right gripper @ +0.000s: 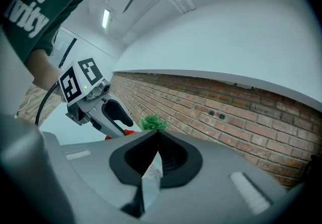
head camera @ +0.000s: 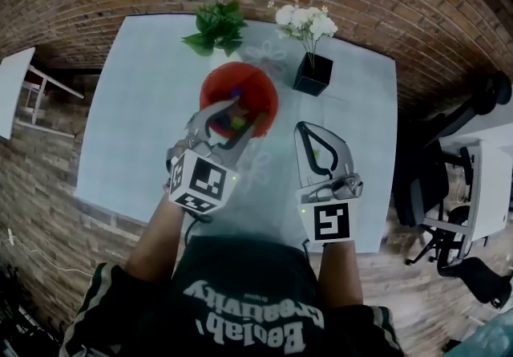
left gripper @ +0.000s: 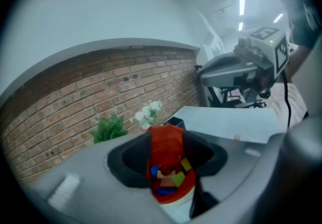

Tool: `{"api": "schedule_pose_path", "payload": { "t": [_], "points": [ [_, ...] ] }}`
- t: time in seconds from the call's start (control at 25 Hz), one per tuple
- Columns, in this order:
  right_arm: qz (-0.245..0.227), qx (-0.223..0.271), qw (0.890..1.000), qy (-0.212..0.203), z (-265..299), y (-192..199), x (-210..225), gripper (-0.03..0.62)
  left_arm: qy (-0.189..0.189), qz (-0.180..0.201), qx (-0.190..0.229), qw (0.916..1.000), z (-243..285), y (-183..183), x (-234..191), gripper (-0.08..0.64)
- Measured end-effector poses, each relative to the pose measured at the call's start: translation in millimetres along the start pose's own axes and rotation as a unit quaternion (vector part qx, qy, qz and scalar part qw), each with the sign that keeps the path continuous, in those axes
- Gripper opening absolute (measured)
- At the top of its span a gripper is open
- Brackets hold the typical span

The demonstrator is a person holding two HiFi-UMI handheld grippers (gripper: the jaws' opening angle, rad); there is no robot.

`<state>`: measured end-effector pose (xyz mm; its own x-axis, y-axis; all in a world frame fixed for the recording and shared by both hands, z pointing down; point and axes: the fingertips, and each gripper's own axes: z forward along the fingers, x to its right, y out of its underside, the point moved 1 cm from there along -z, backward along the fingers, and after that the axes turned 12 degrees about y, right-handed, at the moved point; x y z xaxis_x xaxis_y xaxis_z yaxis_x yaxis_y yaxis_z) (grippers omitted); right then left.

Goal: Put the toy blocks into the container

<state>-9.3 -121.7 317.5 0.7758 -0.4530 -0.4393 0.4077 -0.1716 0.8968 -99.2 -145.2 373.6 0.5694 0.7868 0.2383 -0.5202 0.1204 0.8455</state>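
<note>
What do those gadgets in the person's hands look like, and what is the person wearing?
Both the left gripper and right gripper are grey, with curved black-lined jaws. Each carries a white cube of black square markers and a green light. A black cable leaves the left one. The person wears a green T-shirt with pale lettering and striped sleeves.

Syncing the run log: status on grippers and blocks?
Left gripper open at red container. Right gripper shut, empty, beside it. Blocks inside container. Black vase behind, apart.
</note>
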Motion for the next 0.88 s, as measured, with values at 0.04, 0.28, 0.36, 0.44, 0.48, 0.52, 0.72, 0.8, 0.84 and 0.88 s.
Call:
{"api": "schedule_pose_path", "payload": {
  "t": [0.04,0.28,0.36,0.44,0.48,0.52,0.72,0.8,0.84,0.88],
  "points": [
    [0.000,-0.001,1.000,0.002,-0.3,0.9,1.3,0.008,0.003,0.001,0.000,1.0000,1.4,0.0,0.7,0.190],
    [0.001,-0.010,1.000,0.004,-1.9,5.2,1.6,0.008,0.015,0.002,0.000,0.9999,5.2,-0.8,5.3,0.190],
    [0.002,-0.010,1.000,0.006,-2.9,5.8,2.4,0.008,0.000,0.012,0.004,0.9999,3.3,-3.4,3.5,0.133],
    [0.002,-0.010,1.000,0.007,-4.4,6.2,3.5,0.008,-0.017,0.027,0.009,0.9995,0.7,-6.7,1.4,0.002],
    [0.001,-0.010,1.000,0.008,-5.3,6.4,4.1,0.007,-0.016,0.028,0.010,0.9994,0.8,-7.6,2.3,0.002],
    [0.002,-0.010,1.000,0.008,-6.5,6.9,4.7,0.008,-0.011,0.026,0.010,0.9995,2.1,-8.0,4.2,0.002],
    [0.006,-0.026,1.000,0.016,-18.3,17.0,11.7,0.008,0.009,0.028,0.010,0.9995,13.9,-12.9,20.6,0.002],
    [0.005,-0.030,0.999,0.022,-24.7,21.1,17.1,0.008,0.018,0.032,0.012,0.9993,20.7,-17.2,28.8,0.002],
    [0.007,-0.031,0.999,0.026,-28.3,23.1,20.4,0.008,0.023,0.033,0.012,0.9991,25.0,-19.2,33.4,0.002],
    [0.009,-0.029,0.999,0.031,-32.1,25.0,24.2,0.008,0.029,0.035,0.013,0.9989,29.8,-21.2,38.3,0.002]
  ]
}}
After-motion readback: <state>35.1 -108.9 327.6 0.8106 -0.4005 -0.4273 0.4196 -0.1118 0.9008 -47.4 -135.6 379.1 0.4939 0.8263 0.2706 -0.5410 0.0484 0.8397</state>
